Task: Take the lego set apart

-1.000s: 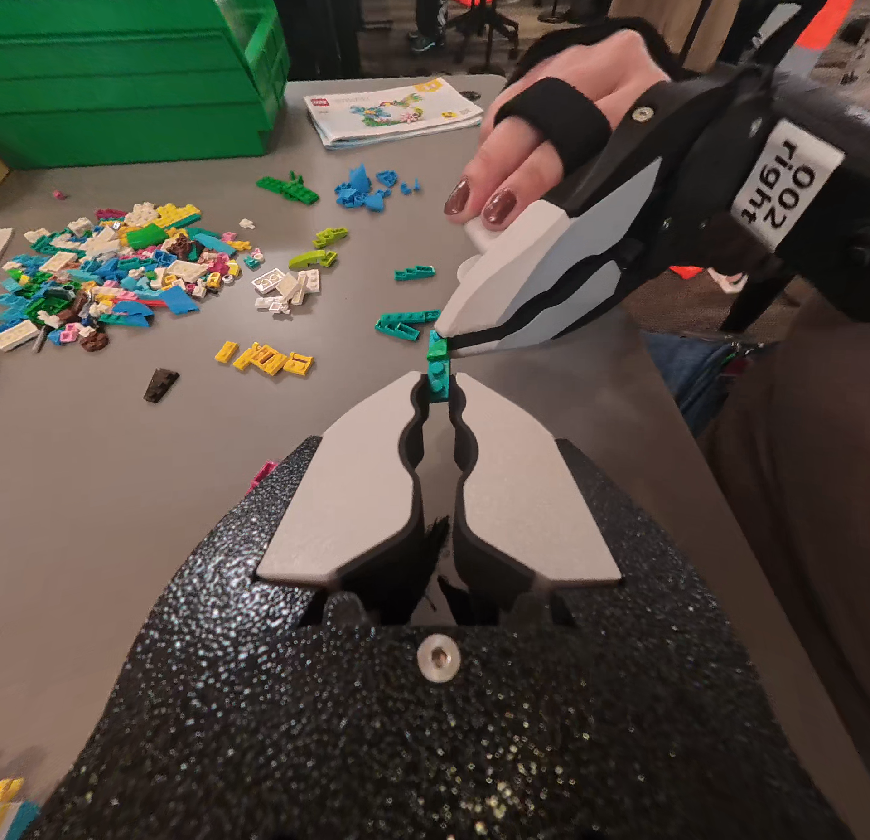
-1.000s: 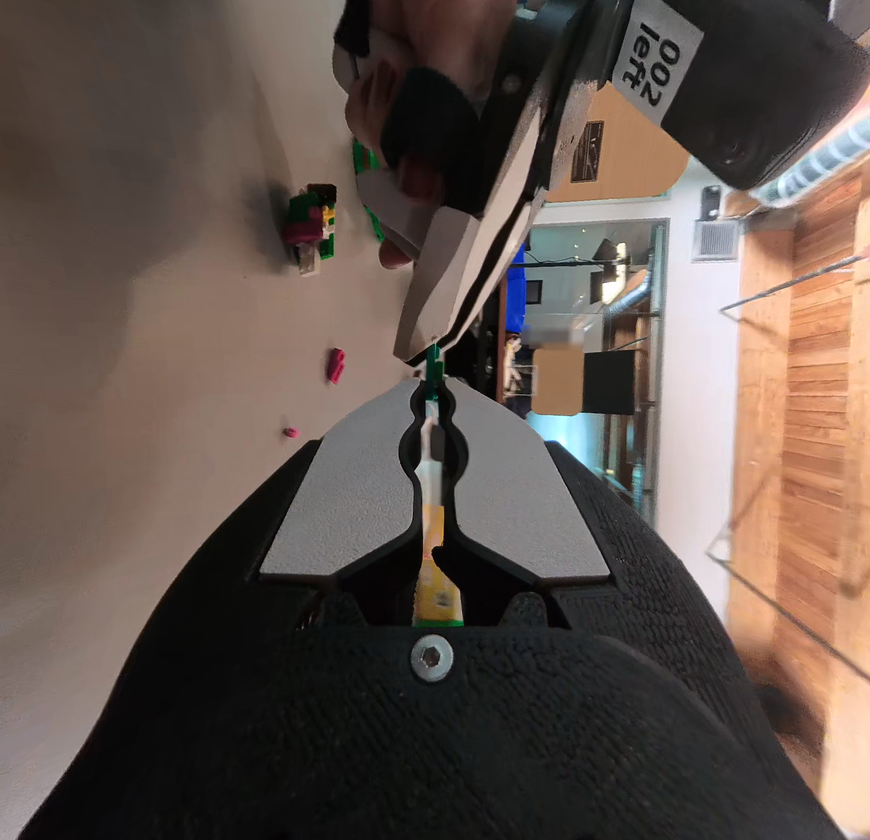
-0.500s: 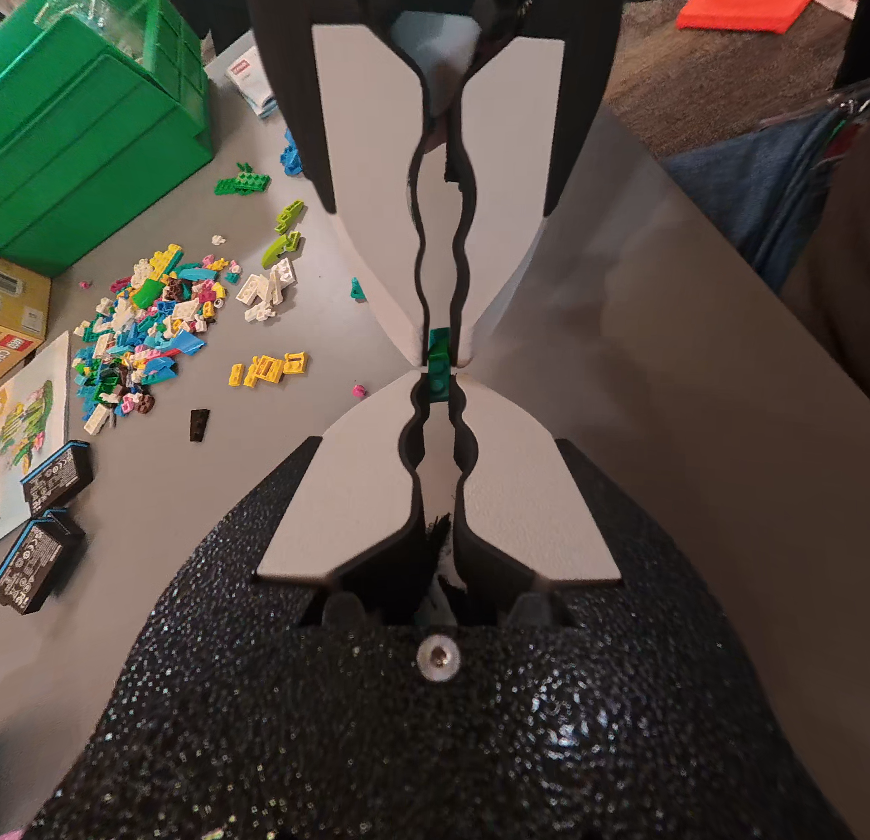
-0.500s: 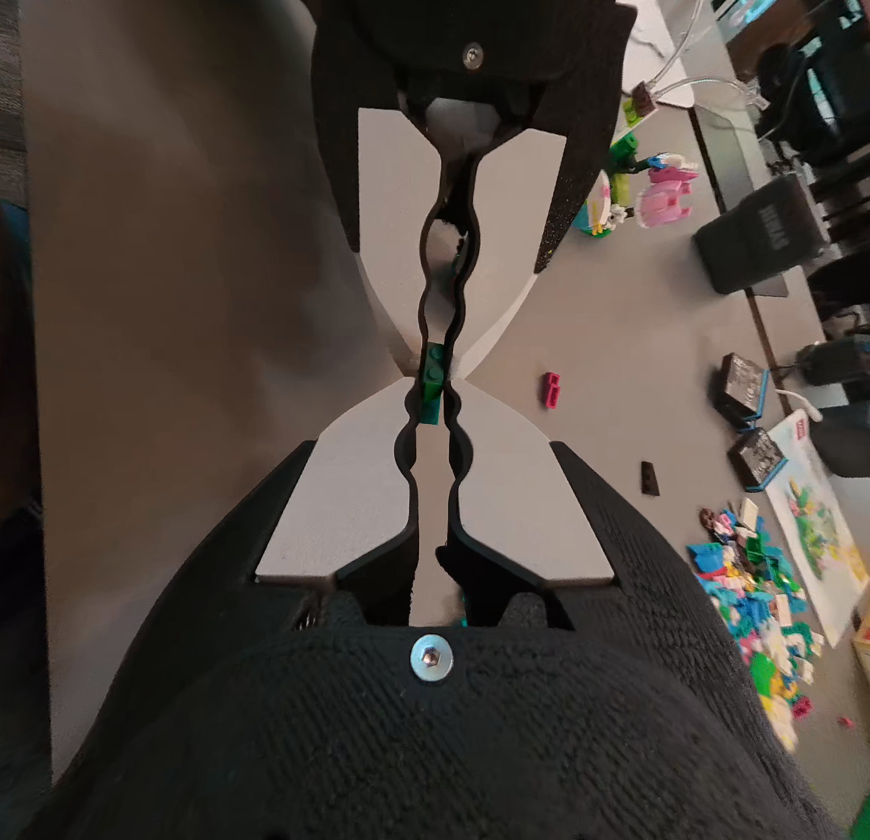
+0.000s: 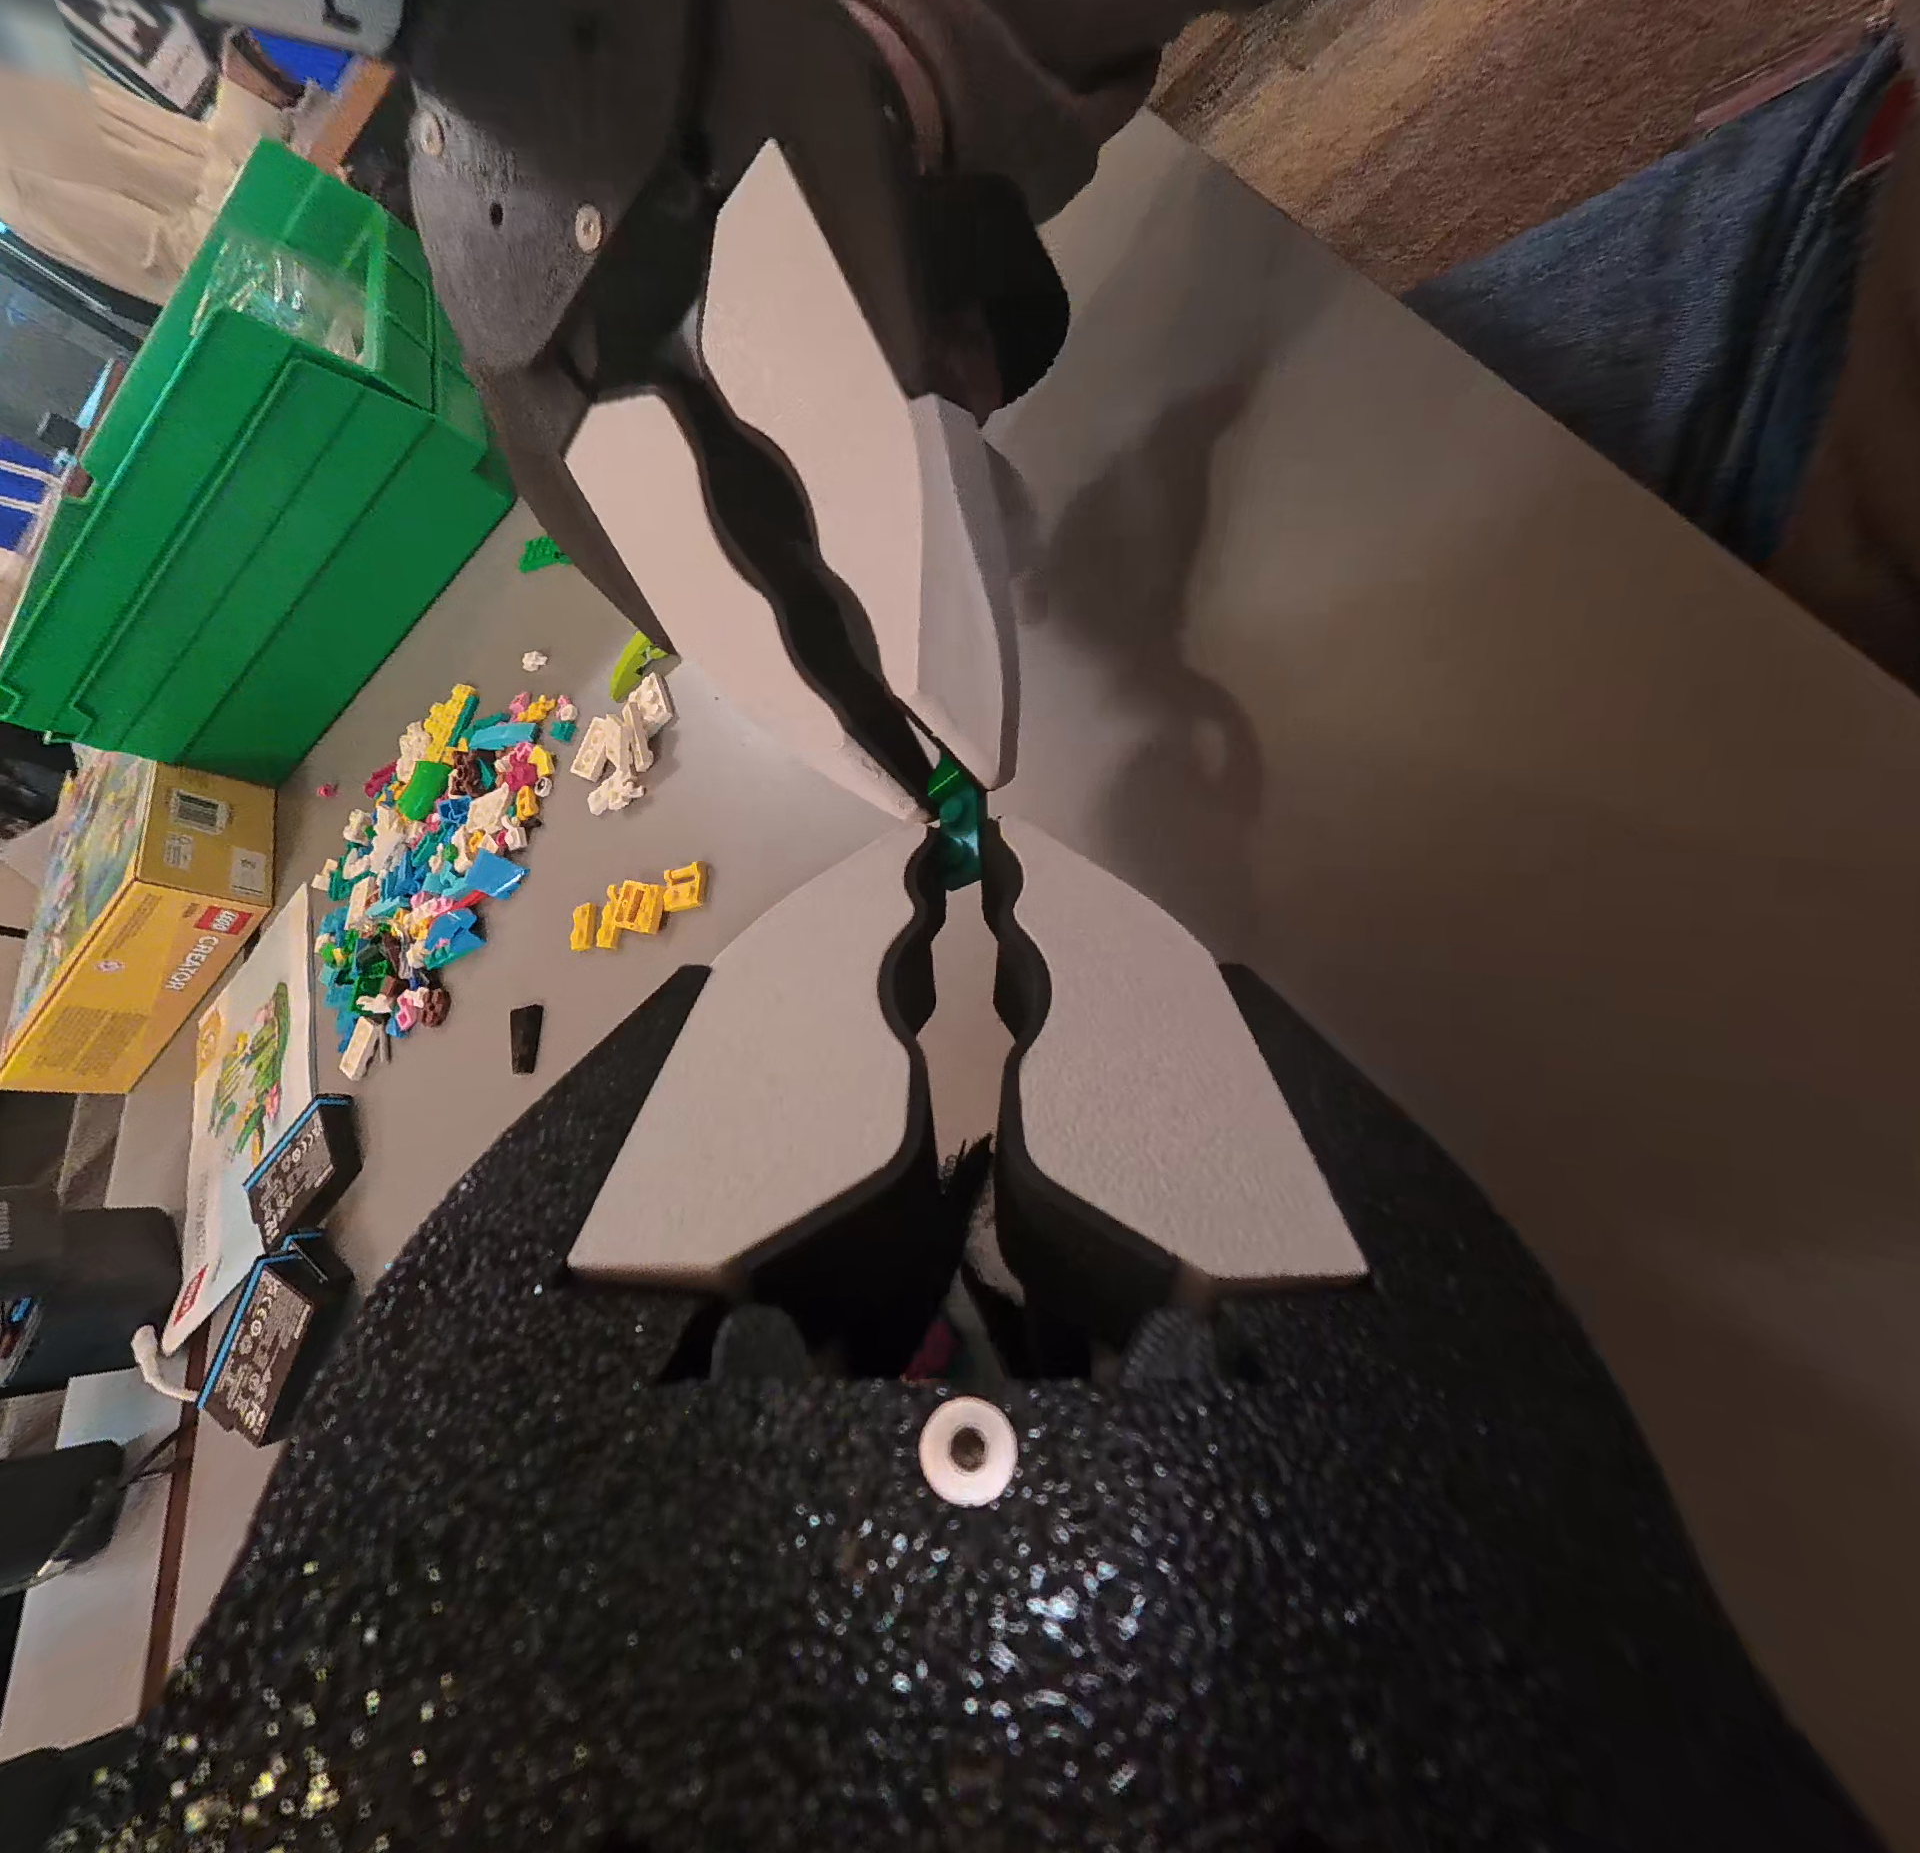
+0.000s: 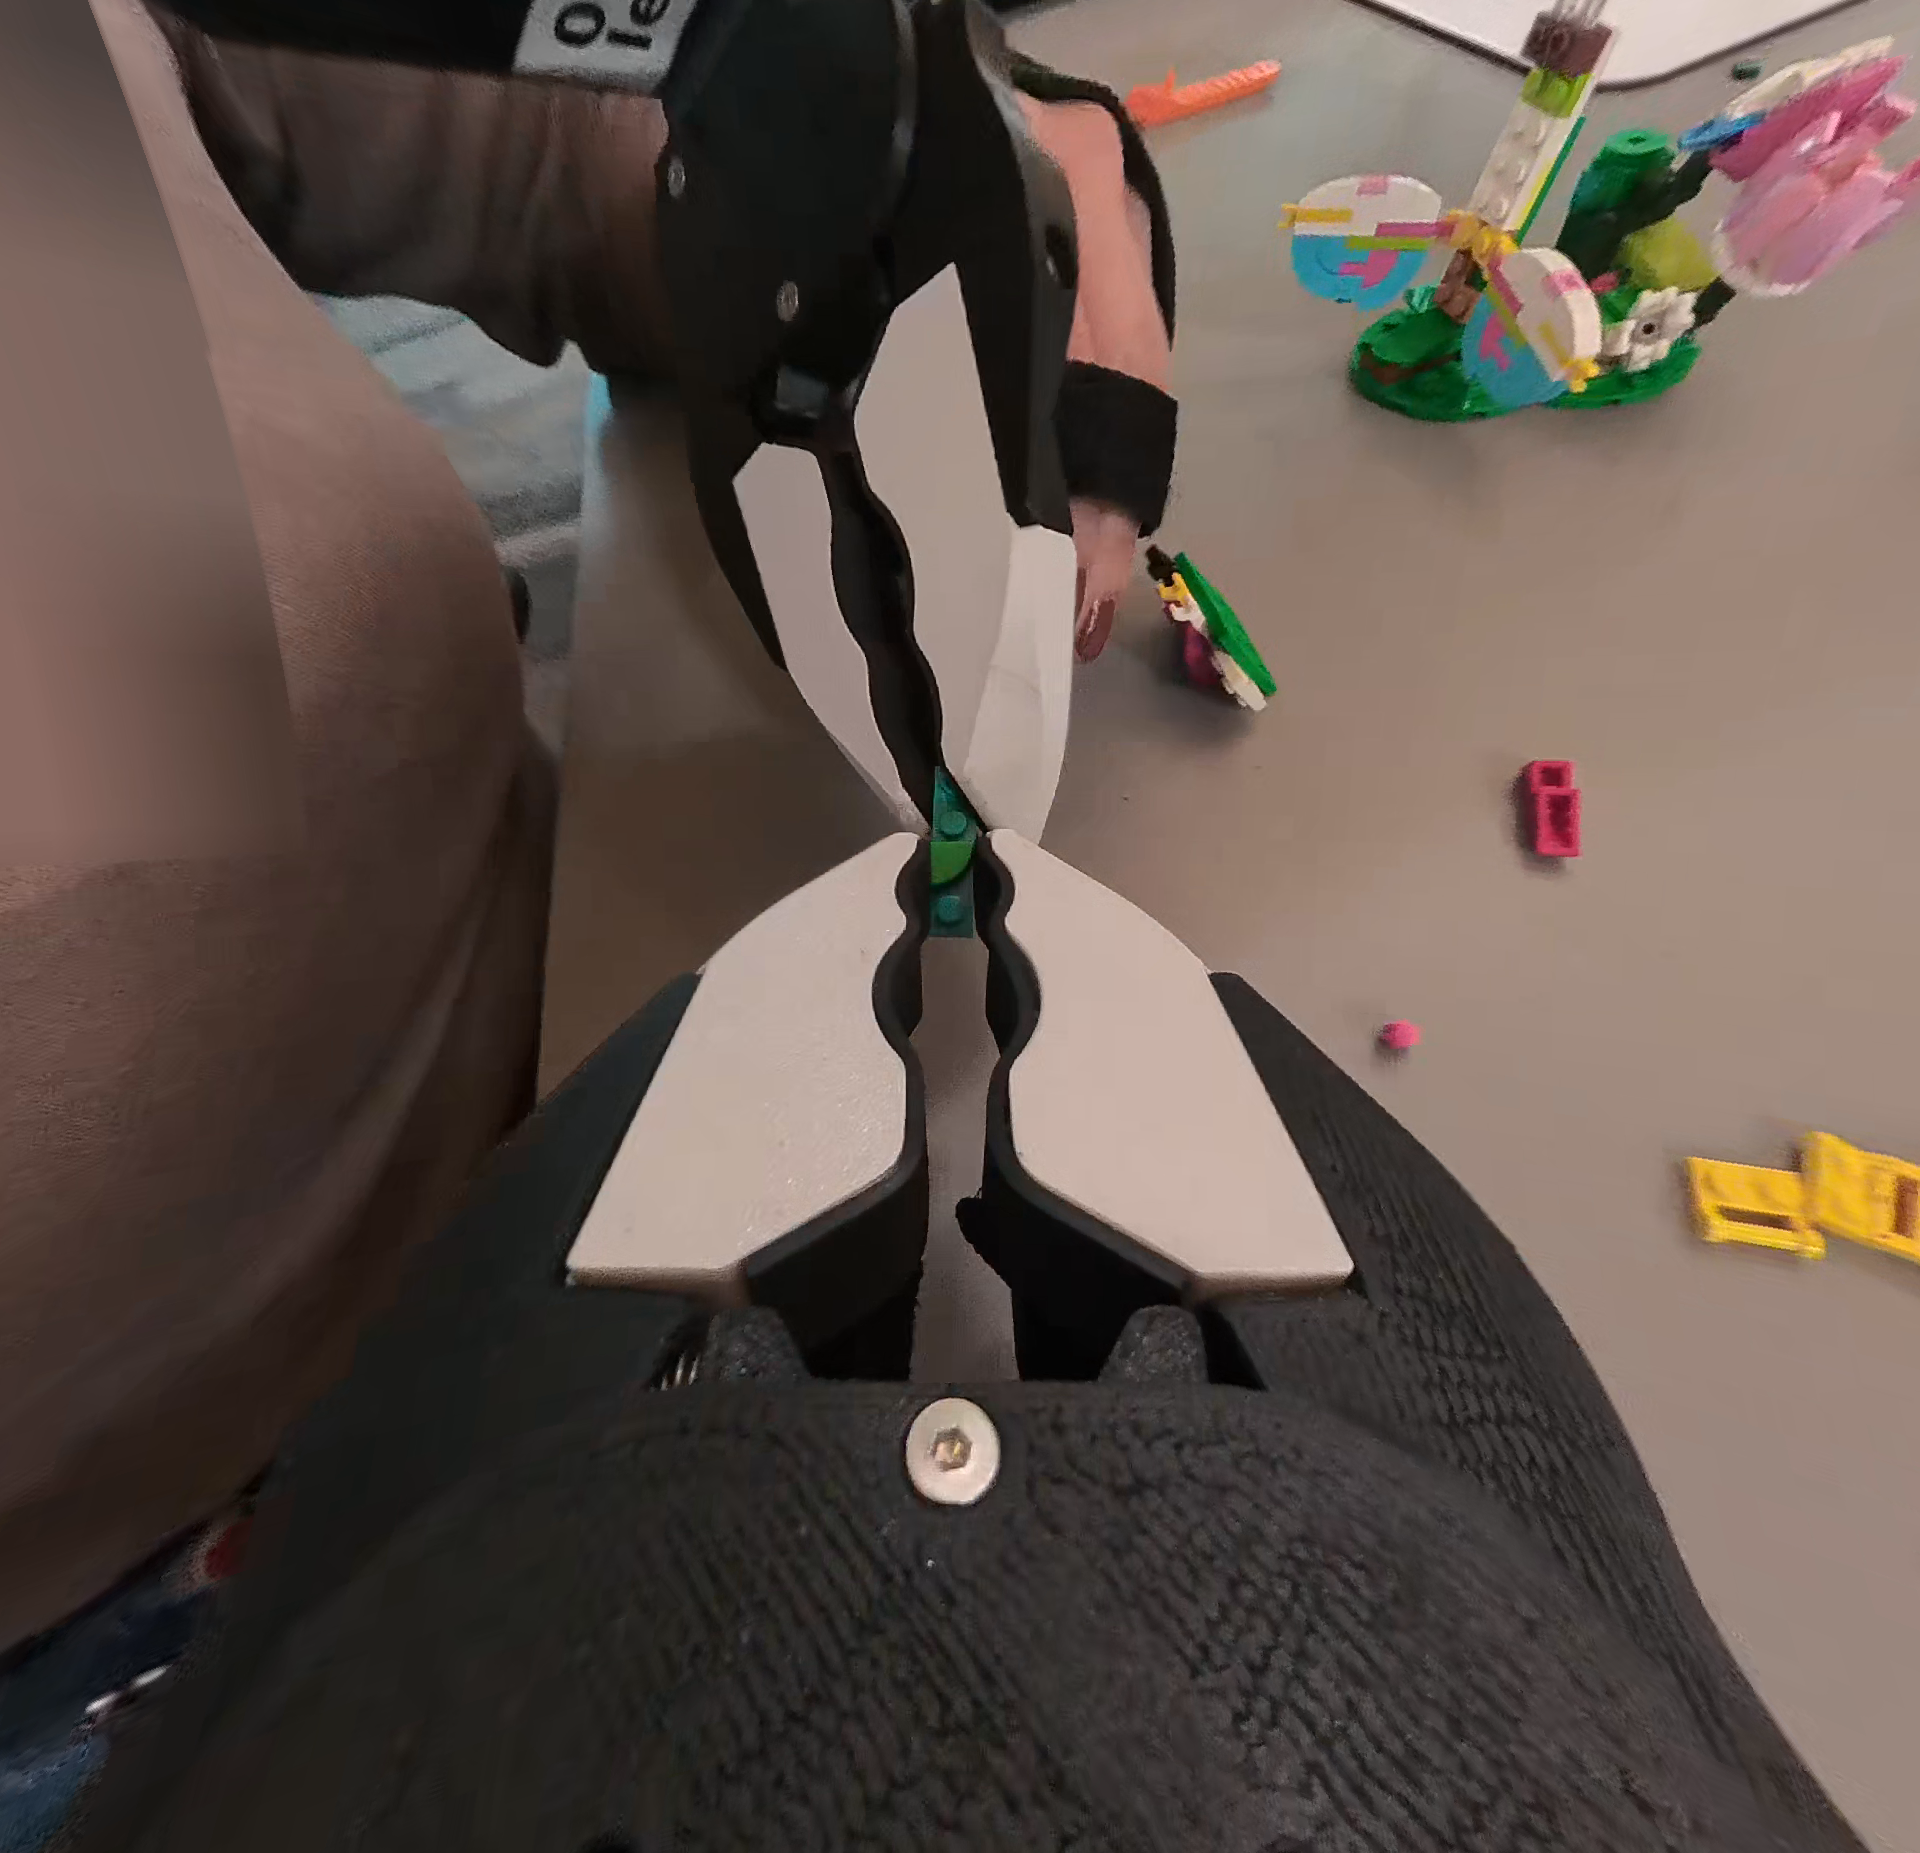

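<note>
left tool [image 5: 954, 847]: narrow, tips clamped on one end of the small green lego piece [image 5: 956, 829]
right tool [image 6: 951, 873]: narrow, tips clamped on the other end of the same piece [image 6: 948, 863]
tool layout: tip to tip, right tool [image 5: 940, 775] coming in from above in the left wrist view; left tool [image 6: 951, 801] likewise in the right wrist view
piece location: held in the air above the grey surface [image 5: 1455, 764], near its edge
piece detail: teal plates with a lighter green half-round on top
loose bricks [image 5: 426, 868]: mixed pile on the surface, well left of the tools
yellow pieces [image 5: 636, 908]: small cluster just right of the pile
green bins [image 5: 239, 515]: stacked at far left
flower model [image 6: 1538, 255]: assembled, standing on the surface, well apart from the tools
magenta brick [image 6: 1550, 808]: lying alone on the surface
</note>
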`<state>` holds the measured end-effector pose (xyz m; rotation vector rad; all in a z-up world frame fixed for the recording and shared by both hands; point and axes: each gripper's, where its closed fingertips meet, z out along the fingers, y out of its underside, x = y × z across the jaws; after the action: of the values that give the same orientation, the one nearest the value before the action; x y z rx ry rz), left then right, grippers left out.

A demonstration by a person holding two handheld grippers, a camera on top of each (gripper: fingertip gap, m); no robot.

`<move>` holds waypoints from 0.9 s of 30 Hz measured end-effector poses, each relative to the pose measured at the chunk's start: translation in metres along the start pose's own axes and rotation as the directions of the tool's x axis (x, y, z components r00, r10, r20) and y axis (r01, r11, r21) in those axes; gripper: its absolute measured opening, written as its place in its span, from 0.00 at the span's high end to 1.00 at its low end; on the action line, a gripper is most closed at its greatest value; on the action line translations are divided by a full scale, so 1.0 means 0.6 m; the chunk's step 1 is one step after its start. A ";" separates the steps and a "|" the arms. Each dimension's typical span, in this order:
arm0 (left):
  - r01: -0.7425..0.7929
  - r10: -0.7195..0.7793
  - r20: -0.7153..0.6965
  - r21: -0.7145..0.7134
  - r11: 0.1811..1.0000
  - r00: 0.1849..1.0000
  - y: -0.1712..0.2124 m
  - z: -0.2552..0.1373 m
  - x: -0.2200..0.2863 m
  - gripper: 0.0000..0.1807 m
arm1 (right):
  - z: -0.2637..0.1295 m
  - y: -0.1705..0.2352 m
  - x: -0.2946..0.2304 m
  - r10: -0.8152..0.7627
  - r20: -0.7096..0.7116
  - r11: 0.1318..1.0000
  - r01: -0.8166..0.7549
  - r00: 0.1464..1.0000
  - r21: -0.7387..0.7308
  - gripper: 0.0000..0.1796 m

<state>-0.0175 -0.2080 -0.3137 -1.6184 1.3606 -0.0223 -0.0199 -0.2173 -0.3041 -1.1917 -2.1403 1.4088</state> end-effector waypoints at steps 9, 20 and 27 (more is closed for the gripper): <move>-0.137 0.137 0.055 0.000 0.991 0.989 -0.005 0.005 0.004 0.97 | -0.004 0.004 -0.006 0.122 0.118 0.989 -0.130 0.985 0.068 0.96; -0.163 0.159 0.088 0.030 0.986 0.983 -0.006 0.005 0.002 0.96 | -0.007 0.002 -0.007 0.225 0.199 0.960 -0.252 0.954 0.120 0.97; -0.073 0.075 0.116 -0.019 0.997 0.990 0.017 0.008 -0.011 0.96 | -0.041 0.002 0.040 0.053 -0.154 0.987 -0.028 0.987 0.160 0.97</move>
<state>-0.0249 -0.1985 -0.3194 -1.5560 1.3325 0.1249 -0.0180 -0.1835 -0.2977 -1.2484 -1.8725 1.4200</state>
